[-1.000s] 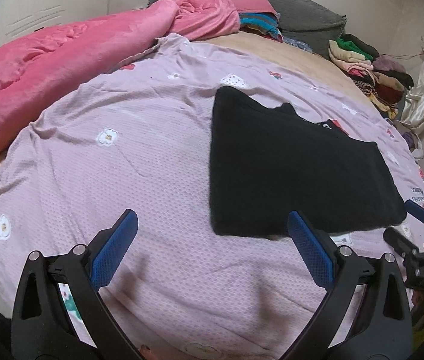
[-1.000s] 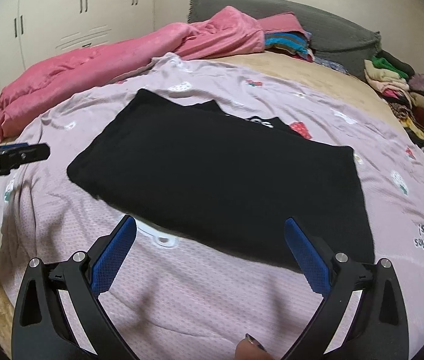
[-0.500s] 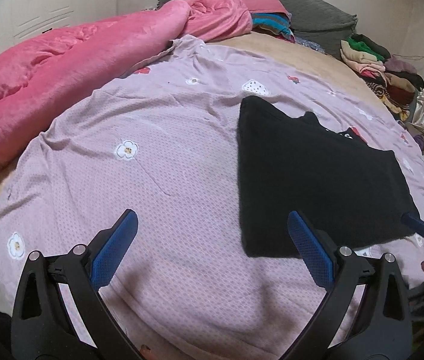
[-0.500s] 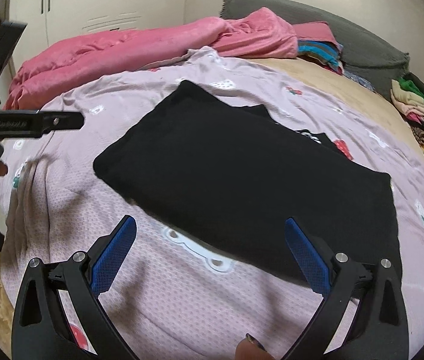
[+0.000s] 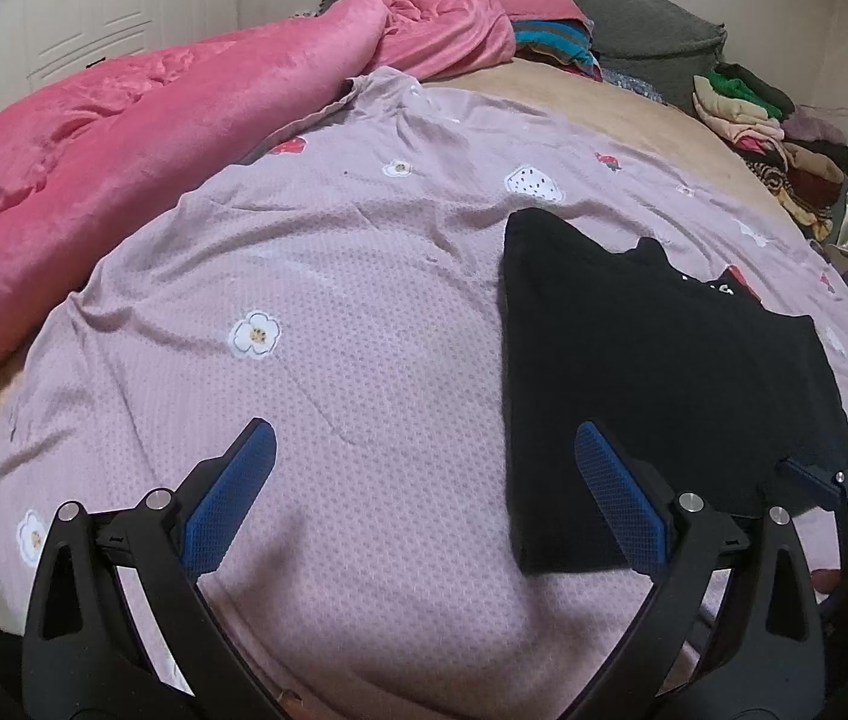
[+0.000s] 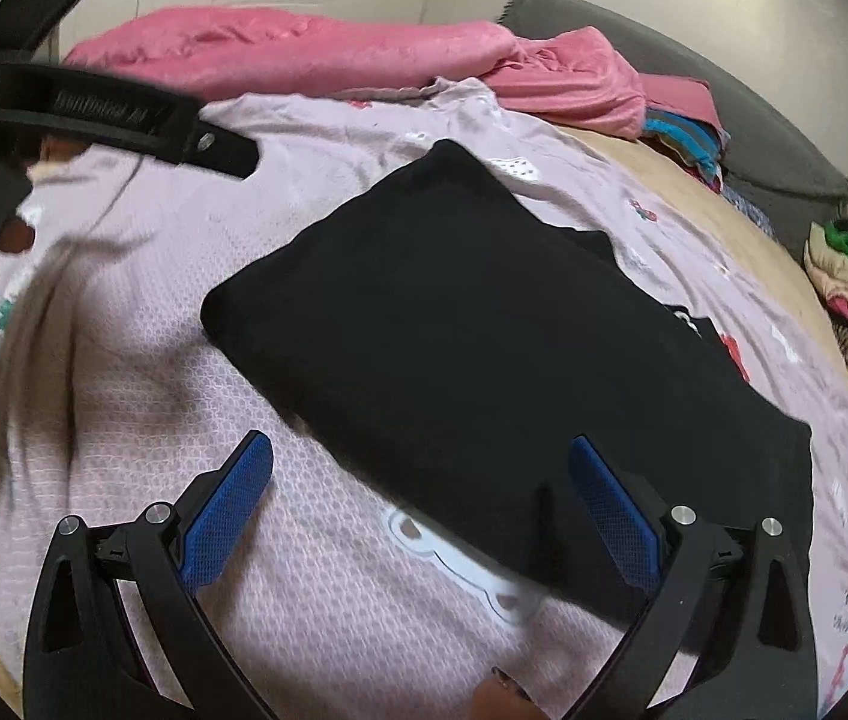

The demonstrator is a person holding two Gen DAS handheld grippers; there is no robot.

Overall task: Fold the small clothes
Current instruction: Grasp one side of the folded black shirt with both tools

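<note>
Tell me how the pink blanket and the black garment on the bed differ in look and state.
The pink blanket is plush and lies bunched in a long heap at the bed's far edge; the black garment is matte and lies flat in a neat rectangle on the lilac sheet. The blanket spans much of the bed's side; the garment covers only a patch. Neither is held by the left gripper or the right gripper, both open.

Black garment (image 5: 652, 360) on flower-printed lilac sheet (image 5: 333, 312), pink blanket (image 5: 153, 120), seemingly grey headboard (image 5: 634, 6), blue-padded fingers (image 5: 225, 498).
</note>
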